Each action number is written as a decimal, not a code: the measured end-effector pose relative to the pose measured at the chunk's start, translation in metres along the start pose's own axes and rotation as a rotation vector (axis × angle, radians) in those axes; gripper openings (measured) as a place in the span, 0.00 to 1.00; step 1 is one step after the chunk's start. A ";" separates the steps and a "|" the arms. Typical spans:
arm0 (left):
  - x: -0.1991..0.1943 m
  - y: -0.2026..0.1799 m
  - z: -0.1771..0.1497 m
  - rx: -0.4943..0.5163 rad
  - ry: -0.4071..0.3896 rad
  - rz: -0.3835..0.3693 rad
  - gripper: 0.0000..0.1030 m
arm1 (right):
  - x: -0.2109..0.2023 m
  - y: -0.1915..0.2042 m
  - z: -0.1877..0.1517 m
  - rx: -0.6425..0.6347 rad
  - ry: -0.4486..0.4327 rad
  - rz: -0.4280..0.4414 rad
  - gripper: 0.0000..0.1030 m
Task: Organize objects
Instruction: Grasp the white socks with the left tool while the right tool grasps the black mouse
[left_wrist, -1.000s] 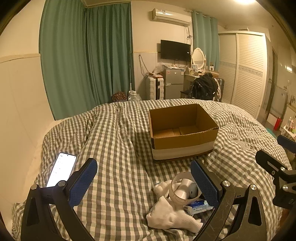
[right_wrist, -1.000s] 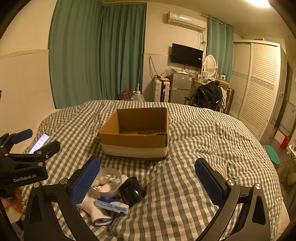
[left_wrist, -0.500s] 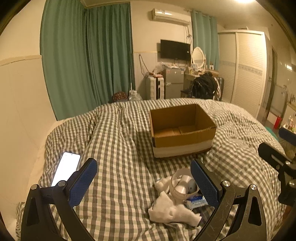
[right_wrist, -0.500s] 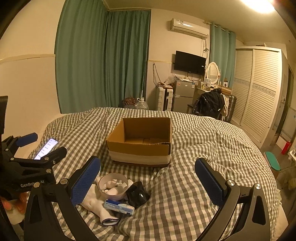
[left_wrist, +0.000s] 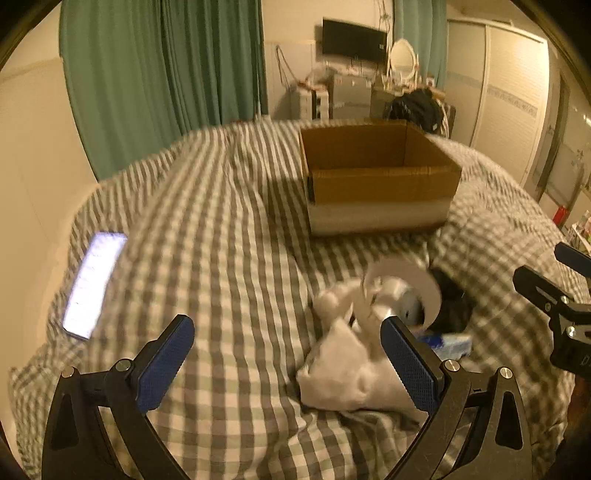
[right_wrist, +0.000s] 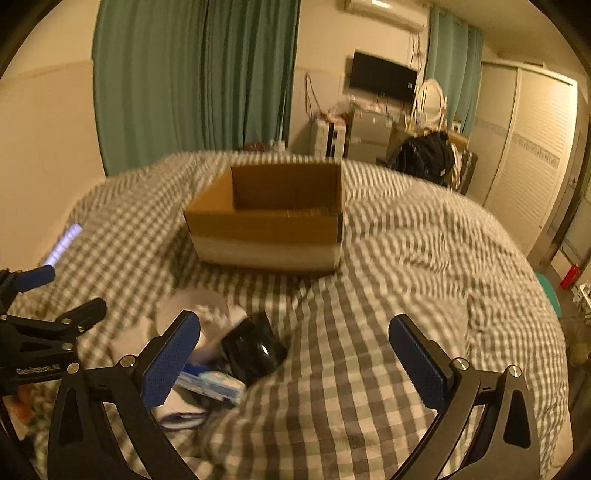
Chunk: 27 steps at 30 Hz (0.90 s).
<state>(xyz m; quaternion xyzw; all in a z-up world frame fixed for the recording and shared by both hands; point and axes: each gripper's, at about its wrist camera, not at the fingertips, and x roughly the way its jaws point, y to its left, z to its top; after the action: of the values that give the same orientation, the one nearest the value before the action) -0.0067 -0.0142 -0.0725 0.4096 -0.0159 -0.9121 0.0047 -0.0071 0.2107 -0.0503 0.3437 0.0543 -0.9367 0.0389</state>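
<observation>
Both the left gripper (left_wrist: 286, 354) and right gripper (right_wrist: 295, 350) are gaping wide, gripping nothing. The blurred pile of white cloth (left_wrist: 343, 369), tape roll (left_wrist: 410, 284) and black mouse (right_wrist: 255, 350) is lying near the bed's (left_wrist: 229, 229) front edge, before the open brown box (left_wrist: 376, 177).

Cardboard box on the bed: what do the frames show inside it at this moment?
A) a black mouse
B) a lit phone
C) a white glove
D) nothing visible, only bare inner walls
D: the cardboard box shows only bare brown inner walls, though its floor is mostly hidden; the white glove, black mouse and lit phone all lie outside it on the checked duvet.
</observation>
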 end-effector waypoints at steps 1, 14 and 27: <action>0.007 0.000 -0.004 0.003 0.024 -0.007 1.00 | 0.006 -0.001 -0.003 0.000 0.017 0.008 1.00; 0.061 -0.028 -0.024 0.119 0.199 -0.092 1.00 | 0.078 0.022 -0.021 -0.131 0.233 0.071 0.91; 0.059 -0.021 -0.027 0.074 0.202 -0.194 0.47 | 0.092 0.047 -0.025 -0.243 0.276 0.068 0.49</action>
<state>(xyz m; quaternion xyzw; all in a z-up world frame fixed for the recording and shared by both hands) -0.0254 0.0045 -0.1348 0.4990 -0.0094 -0.8611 -0.0969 -0.0555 0.1642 -0.1326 0.4636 0.1603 -0.8652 0.1041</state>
